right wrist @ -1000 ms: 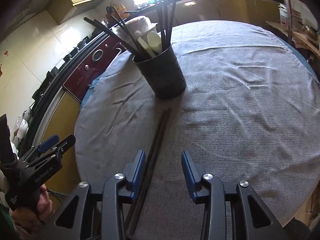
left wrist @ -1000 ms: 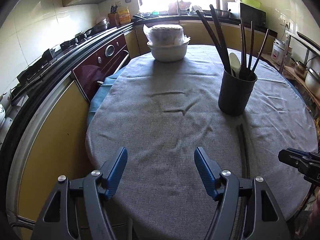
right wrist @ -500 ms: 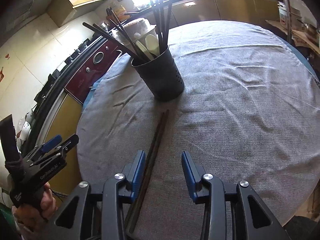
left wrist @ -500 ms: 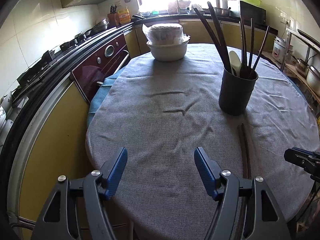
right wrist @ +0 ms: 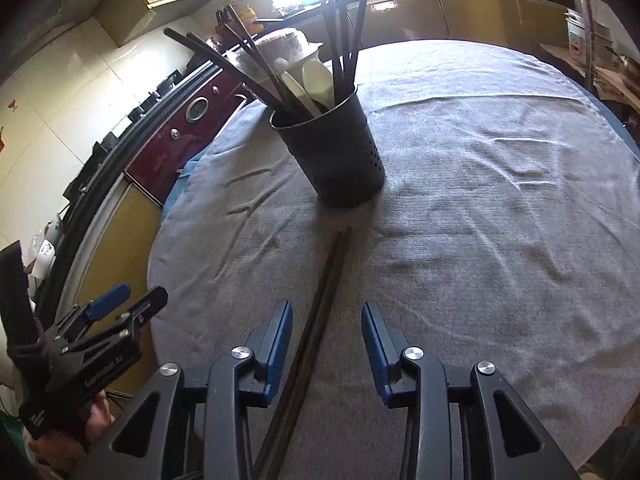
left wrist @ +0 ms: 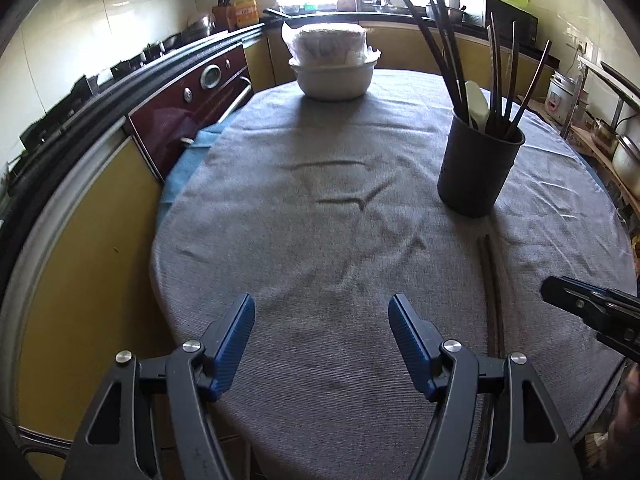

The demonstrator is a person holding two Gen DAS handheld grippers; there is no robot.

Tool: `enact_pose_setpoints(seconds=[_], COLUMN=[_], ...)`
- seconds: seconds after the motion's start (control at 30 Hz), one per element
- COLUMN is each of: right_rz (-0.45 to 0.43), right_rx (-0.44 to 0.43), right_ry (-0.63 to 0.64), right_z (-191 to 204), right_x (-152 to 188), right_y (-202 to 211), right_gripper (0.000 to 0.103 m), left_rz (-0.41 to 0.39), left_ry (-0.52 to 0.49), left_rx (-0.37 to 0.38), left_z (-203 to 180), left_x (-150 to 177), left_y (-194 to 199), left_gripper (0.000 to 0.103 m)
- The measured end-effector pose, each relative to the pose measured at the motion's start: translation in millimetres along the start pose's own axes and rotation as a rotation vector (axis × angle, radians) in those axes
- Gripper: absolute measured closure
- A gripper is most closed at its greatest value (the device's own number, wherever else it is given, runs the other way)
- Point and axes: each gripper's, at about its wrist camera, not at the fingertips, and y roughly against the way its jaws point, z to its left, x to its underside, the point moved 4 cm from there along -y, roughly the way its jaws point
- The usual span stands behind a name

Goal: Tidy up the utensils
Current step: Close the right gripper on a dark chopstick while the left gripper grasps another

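The right claw (right wrist: pixel 326 344) has shifted over the chopsticks (right wrist: pixel 320 312), jaws closing, not yet pinching. Left claw (left wrist: pixel 320 344) gapes empty. Thin sticks could roll free.

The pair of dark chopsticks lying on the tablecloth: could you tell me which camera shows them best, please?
The right wrist view: the chopsticks run centrally between the right gripper's closing fingers, untouched. The left wrist view shows them off to the side, thin and curved by the lens.

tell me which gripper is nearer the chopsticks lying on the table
Right. The right gripper is closing with the chopsticks between its open jaws. The left gripper hangs open over bare cloth, off to their side.
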Motion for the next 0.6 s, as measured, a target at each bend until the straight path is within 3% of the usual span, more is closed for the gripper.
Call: enact_pose_setpoints(seconds=[0.27,0.6], right_rz=[0.021,0.049], right_rx=[0.065,0.183], right_ry=[0.024,0.087], right_z=[1.8,7.7], right_x=[-6.6,-4.0], right_y=[-37.9,-63.8], right_gripper=[0.079,0.08], left_rz=[0.021,0.039], left_ry=[-0.005,0.017], left_rx=[0.013,0.033], left_z=[1.2,7.4], left_x=[1.4,-1.4], left_y=[-13.9,-27.4], left_gripper=[0.033,0.033])
